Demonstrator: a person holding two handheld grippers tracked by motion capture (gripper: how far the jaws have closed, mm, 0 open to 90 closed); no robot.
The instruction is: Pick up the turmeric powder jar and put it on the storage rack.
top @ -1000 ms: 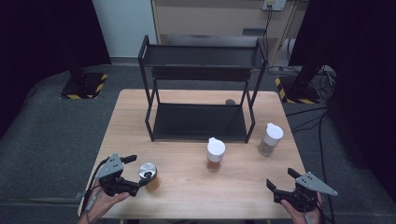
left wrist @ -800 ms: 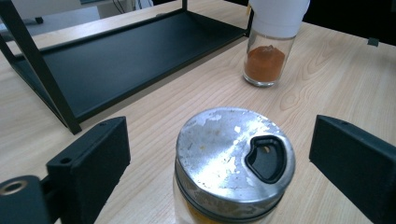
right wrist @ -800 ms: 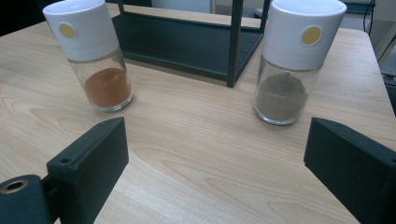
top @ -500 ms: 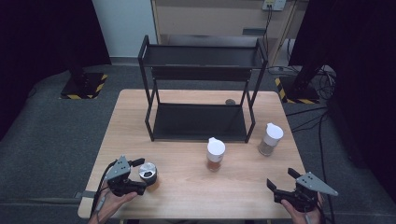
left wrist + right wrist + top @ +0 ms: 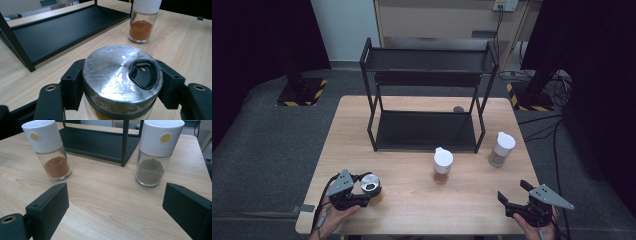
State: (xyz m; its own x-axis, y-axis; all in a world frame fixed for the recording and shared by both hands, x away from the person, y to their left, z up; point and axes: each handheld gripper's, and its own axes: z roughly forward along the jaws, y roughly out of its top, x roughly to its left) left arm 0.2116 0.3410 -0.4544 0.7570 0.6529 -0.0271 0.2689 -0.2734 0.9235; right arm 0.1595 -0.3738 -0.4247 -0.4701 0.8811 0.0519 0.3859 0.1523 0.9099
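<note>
A jar with a worn silver lid (image 5: 370, 183) (image 5: 120, 72) stands at the table's front left. My left gripper (image 5: 364, 192) (image 5: 122, 87) is shut on it: its jaws have just been closing, and both pads now press the jar's sides below the lid. A white-capped shaker of orange powder (image 5: 443, 165) (image 5: 143, 22) (image 5: 51, 152) stands mid-table, and a white-capped shaker of grey powder (image 5: 501, 149) (image 5: 155, 152) stands to its right. My right gripper (image 5: 513, 194) (image 5: 115, 205) is open near the front right edge, with bare wood between its jaws.
A black two-tier metal rack (image 5: 427, 97) stands at the back of the wooden table (image 5: 422, 200), its lower shelf (image 5: 62, 27) (image 5: 100, 142) bare. A small dark object (image 5: 458, 108) lies behind it. Grey carpet surrounds the table.
My left gripper moved right and down around the silver-lidded jar and its jaws closed onto it. My right gripper stayed where it was.
</note>
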